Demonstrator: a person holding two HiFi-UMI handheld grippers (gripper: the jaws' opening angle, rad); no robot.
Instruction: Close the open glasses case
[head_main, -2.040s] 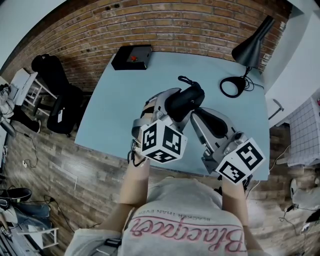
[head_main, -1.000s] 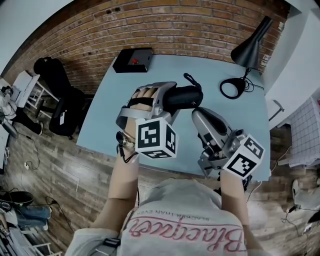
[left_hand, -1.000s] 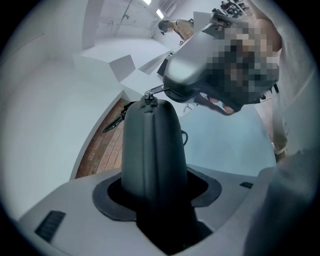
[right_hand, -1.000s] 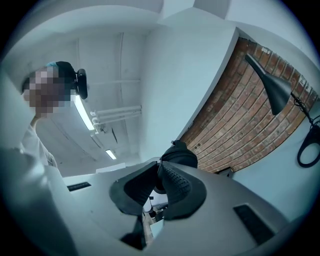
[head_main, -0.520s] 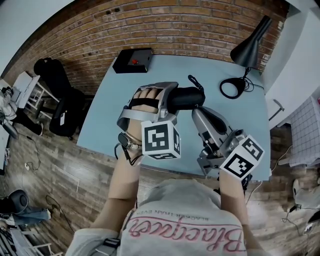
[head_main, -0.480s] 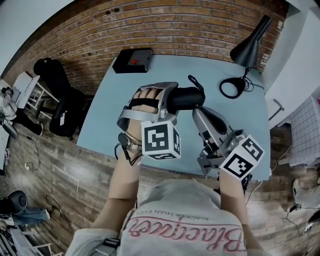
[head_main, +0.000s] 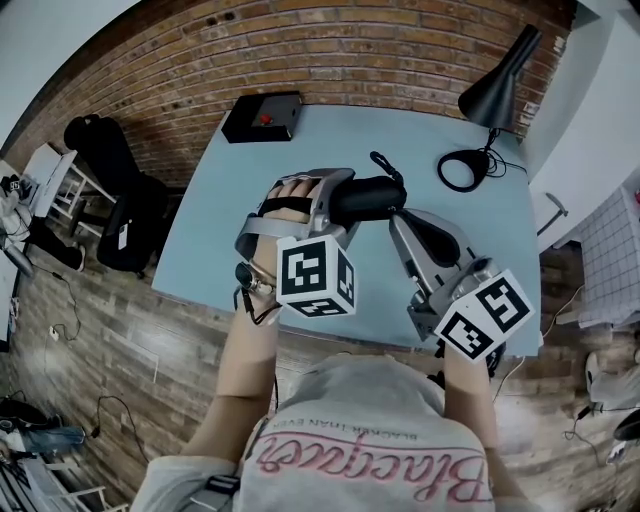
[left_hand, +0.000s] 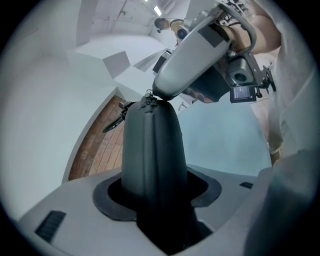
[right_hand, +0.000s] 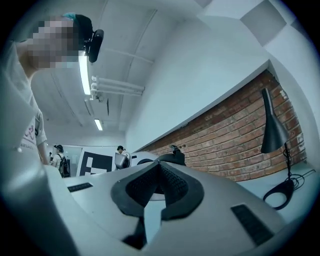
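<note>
Looks all but done: no gaping lid on the black glasses case, only a shut seam running up its length to the zip pull at the far end. Cannot confirm from here that the zip sits fully home, so perhaps one last tug to go, then a setting-down on the worktop. Held up over that blue worktop, lying roughly level and seemingly clear of the surface. Clamped round its near end by the left gripper, with pads pressed on both flanks and the dark shell filling the gap between the jaws. Met at the far tip by the right gripper, with jaws just drawn in and now as good as together, nothing thick between them; right at the zip pull, though whether pinching it or merely touching, hard to say. Well apart at the back of the worktop, a black desk lamp and a black box with a red button
</note>
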